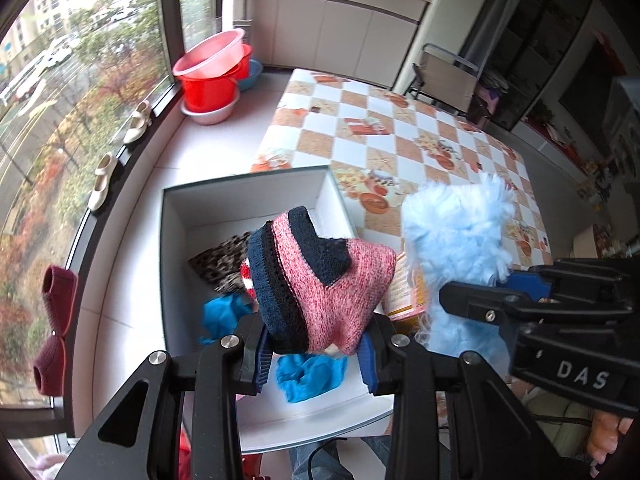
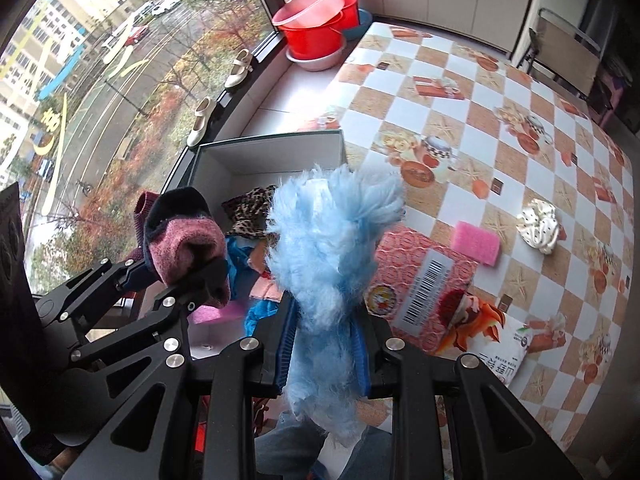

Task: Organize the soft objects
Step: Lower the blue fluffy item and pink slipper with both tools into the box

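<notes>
Above the near left corner of the table (image 2: 500, 92), both grippers point steeply down over an open white box (image 1: 248, 196). Left gripper (image 1: 316, 354): its blue ribbed pads are closed on a pink marled knit sock (image 1: 340, 280) with navy ribbed cuff and navy heel patch, the knit bunched and standing up between the jaws. Right gripper (image 2: 324, 344): jaws closed tight on a pale blue fluffy item (image 2: 328, 248), long shaggy fibres fanning out above the pads and trailing below them. The 2 grippers sit side by side, the right just beside the left on its right.

Box interior: rigid, smooth, straight-walled, holding a leopard-print fabric piece (image 1: 220, 258) and crumpled bright blue cloth (image 1: 310, 374). Table cover: glossy checked oilcloth in orange and white. On it, right of the box, a printed pink carton with barcode (image 2: 428, 276), a pink foam sponge (image 2: 476, 242) and a cream satin scrunchie (image 2: 538, 230), well apart from the grippers.
</notes>
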Motion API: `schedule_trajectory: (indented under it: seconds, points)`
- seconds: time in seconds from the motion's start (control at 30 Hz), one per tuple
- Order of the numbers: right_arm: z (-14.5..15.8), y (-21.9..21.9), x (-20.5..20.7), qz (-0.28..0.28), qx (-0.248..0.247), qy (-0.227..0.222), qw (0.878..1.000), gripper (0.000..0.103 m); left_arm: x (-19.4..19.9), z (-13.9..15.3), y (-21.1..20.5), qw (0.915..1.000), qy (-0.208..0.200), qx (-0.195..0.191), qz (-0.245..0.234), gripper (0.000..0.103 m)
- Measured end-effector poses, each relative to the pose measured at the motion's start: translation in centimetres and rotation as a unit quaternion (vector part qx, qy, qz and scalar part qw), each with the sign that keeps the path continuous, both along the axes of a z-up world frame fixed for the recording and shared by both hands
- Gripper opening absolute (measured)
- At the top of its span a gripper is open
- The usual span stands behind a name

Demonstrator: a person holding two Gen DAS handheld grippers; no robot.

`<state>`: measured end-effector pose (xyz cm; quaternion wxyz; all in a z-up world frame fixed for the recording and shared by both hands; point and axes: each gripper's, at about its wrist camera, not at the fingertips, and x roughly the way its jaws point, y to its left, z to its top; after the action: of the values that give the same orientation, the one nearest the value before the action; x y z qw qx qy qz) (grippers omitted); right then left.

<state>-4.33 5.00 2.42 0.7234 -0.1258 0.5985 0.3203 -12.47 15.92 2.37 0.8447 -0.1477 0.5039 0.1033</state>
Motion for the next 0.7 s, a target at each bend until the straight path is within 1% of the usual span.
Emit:
schedule_trajectory:
  seconds: [0.2,0.37,0.53,0.7]
  points:
    - [-1.1,2.1,-0.7,0.023,0.000,0.015,1.000,0.027,-1.8,-1.8,1.6,0.9992,0.024,-0.007,0.032,0.038]
    - [-1.9,3.3,-1.2,0.040,-0.005,0.024,0.999,0.027,-2.6,-2.9,2.4,0.9981,0.040,-0.012,0.046,0.038]
    - [-2.2,3.8,-1.2,0.042,-0.004,0.032,0.999,0.027,-2.6,-3.1,2.7,0.9978,0.042,-0.010,0.050,0.038]
    - [-2.3,4.1,-1.1,0.046,-0.006,0.031,0.998,0.027,-2.5,-3.5,2.7,0.9975,0.049,-0.013,0.049,0.038]
